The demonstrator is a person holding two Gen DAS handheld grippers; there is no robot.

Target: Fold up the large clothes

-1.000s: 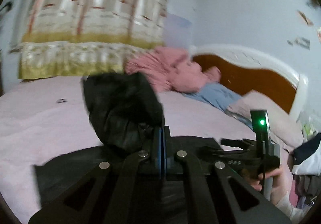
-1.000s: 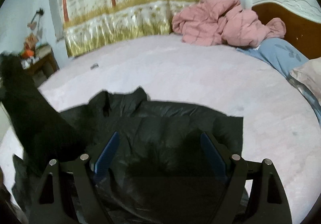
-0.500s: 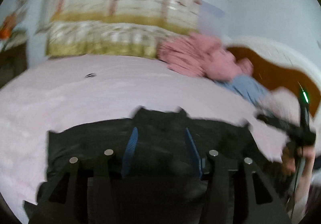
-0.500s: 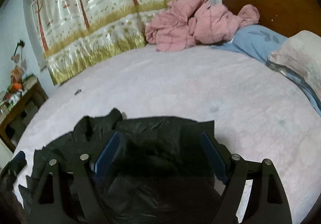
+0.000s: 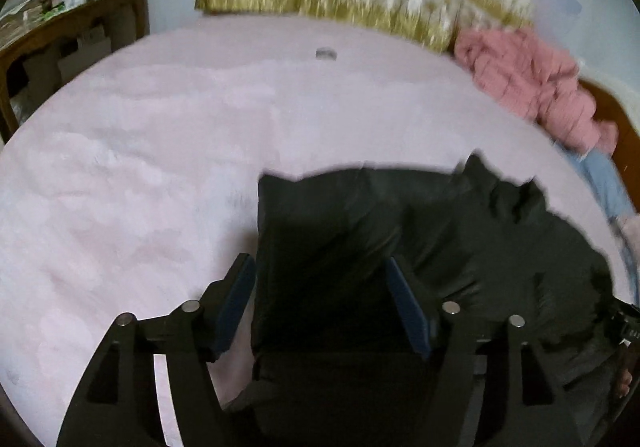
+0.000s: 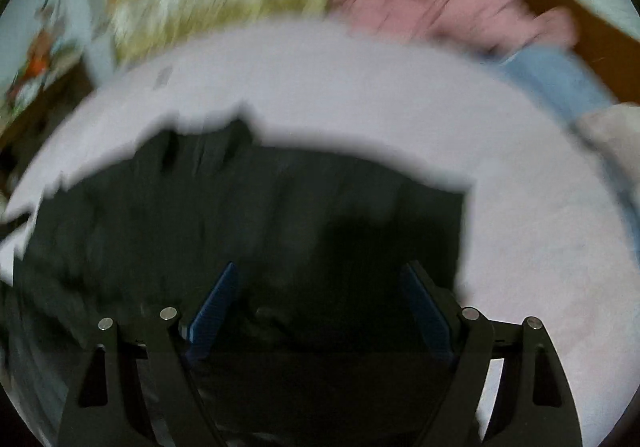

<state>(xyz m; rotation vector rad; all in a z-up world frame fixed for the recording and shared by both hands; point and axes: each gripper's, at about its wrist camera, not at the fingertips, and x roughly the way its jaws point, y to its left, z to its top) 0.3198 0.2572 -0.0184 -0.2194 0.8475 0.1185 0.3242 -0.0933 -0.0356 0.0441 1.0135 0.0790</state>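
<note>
My left gripper (image 5: 320, 303), jaws just opened and empty, and my spread right gripper (image 6: 320, 307) hover over the black garment (image 5: 420, 231) at lower frame, laid flat on the pink bed (image 5: 160, 151) for folding

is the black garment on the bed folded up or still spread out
Partly folded: the black garment lies on the pink bedspread, one straight folded edge at its left, rumpled elsewhere. Neatness: cannot tell.
</note>
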